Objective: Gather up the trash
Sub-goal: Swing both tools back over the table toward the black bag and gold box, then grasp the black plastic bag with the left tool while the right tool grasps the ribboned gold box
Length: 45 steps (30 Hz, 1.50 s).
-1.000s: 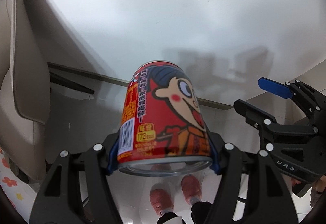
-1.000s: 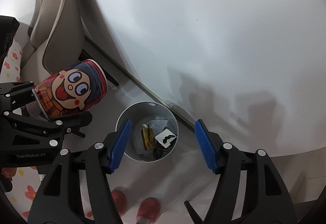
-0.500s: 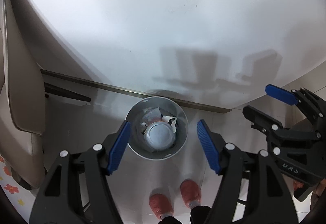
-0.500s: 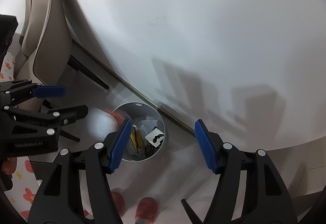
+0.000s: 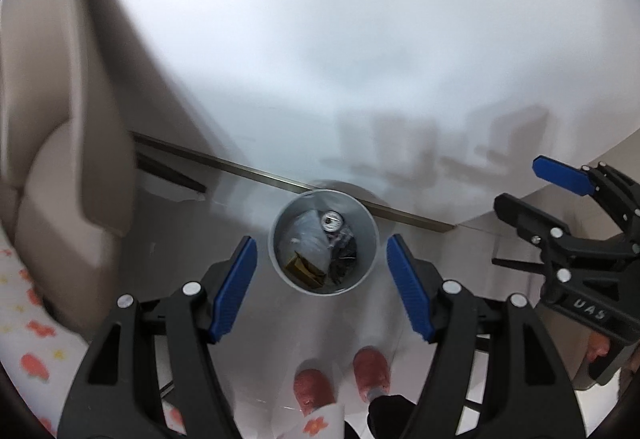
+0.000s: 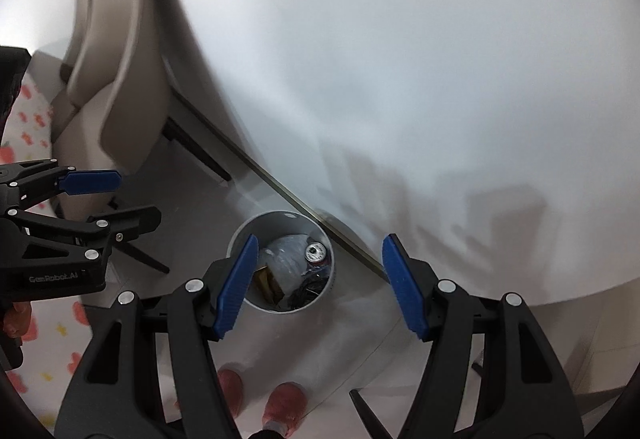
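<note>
A round grey trash bin (image 5: 280,263) stands on the floor by the table's edge and also shows in the right wrist view (image 6: 240,239). Inside lie the red can (image 5: 331,221), top end up, a clear plastic bag (image 5: 306,239), a yellow-brown wrapper (image 5: 300,267) and dark scraps. The can also shows in the right wrist view (image 6: 315,252). My left gripper (image 5: 322,287) is open and empty, high above the bin. My right gripper (image 6: 316,287) is open and empty, also above the bin, to the right of the left one (image 6: 100,199).
A large white table (image 5: 320,59) fills the upper view, its metal-trimmed edge right next to the bin. A beige chair (image 5: 60,159) stands at the left. The person's pink slippers (image 5: 340,379) are on the floor just below the bin.
My left gripper opened and let go of the red can. The can fell into the bin and now lies among the trash. Both grippers shifted slightly above the bin.
</note>
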Motion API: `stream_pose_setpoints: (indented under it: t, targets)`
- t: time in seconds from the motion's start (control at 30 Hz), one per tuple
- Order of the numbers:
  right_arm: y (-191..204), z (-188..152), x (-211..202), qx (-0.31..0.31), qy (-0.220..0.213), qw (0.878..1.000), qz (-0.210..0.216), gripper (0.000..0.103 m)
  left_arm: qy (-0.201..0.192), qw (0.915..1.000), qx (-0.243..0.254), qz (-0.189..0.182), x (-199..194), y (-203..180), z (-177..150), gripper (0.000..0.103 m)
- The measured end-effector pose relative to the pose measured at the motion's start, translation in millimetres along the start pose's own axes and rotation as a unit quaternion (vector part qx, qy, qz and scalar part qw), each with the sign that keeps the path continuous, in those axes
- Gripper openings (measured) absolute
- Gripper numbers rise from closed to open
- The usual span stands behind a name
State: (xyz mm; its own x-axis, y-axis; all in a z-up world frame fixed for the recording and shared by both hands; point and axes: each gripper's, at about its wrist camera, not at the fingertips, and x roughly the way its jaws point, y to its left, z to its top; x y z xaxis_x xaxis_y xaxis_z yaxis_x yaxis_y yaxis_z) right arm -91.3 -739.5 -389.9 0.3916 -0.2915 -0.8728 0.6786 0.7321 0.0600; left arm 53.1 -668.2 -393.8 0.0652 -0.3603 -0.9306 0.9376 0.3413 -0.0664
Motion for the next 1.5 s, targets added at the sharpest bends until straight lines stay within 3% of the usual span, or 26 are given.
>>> stream_pose_setpoints:
  t: [0.23,0.37,0.47,0.63,0.87,1.0,1.1,1.27,1.5]
  targets:
    - [66,25,-61,-0.089,-0.023,0.994,0.06,0.063,-0.043,0.9948,-0.081,0.045,-91,38,-27,0.068]
    - [116,31,-92,-0.151,-0.034,0.982,0.11,0.063,-0.065,0.9843,-0.141,0.083,-143,59,-62,0.068]
    - [162,30,-115,-0.208,-0.042,0.966,0.15,0.063,-0.078,0.9718,-0.193,0.11,-179,77,-94,0.068]
    - [235,20,-145,-0.293,-0.049,0.932,0.206,0.063,-0.092,0.943,-0.276,0.161,-233,104,-161,0.068]
    - [341,-12,-188,-0.388,-0.051,0.879,0.274,0.063,-0.103,0.888,-0.387,0.225,-305,140,-272,0.068]
    - [402,-40,-216,-0.42,-0.052,0.856,0.298,0.063,-0.11,0.861,-0.43,0.248,-343,163,-331,0.068]
    - [447,-57,-231,-0.437,-0.054,0.842,0.311,0.063,-0.118,0.8461,-0.449,0.262,-375,186,-374,0.068]
    - [519,-85,-254,-0.446,-0.055,0.833,0.323,0.063,-0.128,0.8329,-0.464,0.273,-421,239,-441,0.068]
    - [612,-104,-261,-0.442,-0.055,0.837,0.319,0.063,-0.133,0.8319,-0.463,0.276,-452,304,-482,0.069]
